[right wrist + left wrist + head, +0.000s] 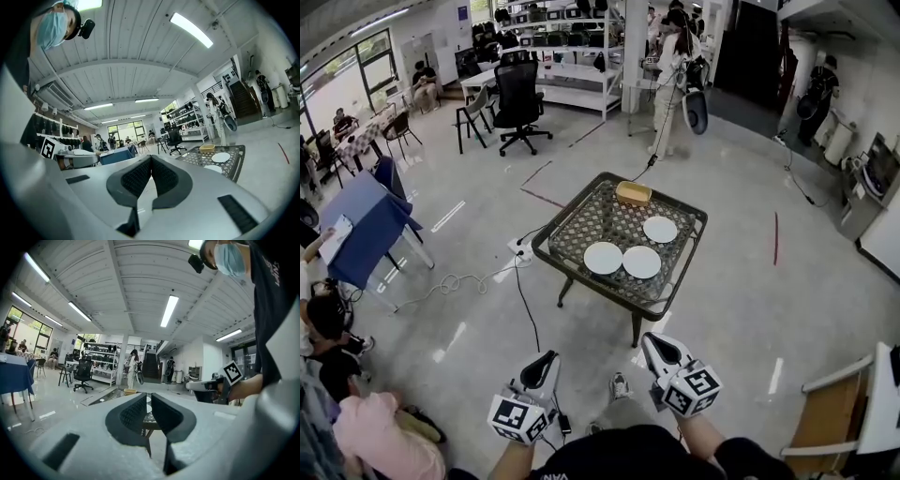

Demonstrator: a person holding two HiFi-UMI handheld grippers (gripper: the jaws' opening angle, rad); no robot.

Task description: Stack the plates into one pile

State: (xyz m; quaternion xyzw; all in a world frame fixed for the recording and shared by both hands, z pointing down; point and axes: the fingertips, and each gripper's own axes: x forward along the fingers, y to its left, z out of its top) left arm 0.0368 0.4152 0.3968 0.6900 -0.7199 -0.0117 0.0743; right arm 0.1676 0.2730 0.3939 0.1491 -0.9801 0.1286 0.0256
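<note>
**Head view.** A dark table [581, 202] with a lattice top stands on the pale floor, well ahead of the person. On it lie three white plates, all flat and none stacked. The near-left plate [603, 258] and the near-right plate [641, 262] sit just beside each other. The far plate [660, 229] lies behind them, towards the right edge. A tan basket [633, 193] rests at the far side of the table. A black cable [521, 302] runs across the floor from the table's left corner towards the person. A blue-draped table [366, 220] stands at the left, with seated people [370, 431] below it. A black office chair [517, 94] is farther back, and a standing person [670, 66] is beyond the table. Open floor lies between the person and the plates. The left tongs [542, 361] and right tongs [661, 347] are held low and close to the body, side by side, pointing towards the table. Each carries a cube with black-and-white square markers. The print on the dark shirt is too small to read.

**Left gripper view.** The ribbed jaws are pressed together with nothing clamped. A thin slit between them shows a sliver of the table. The right tongs and their marker cube sit level at the right.

**Right gripper view.** Its jaws meet as well, with nothing held. The table, plates and basket lie off to the right, well apart from the tips. The left tongs sit at the left.
</note>
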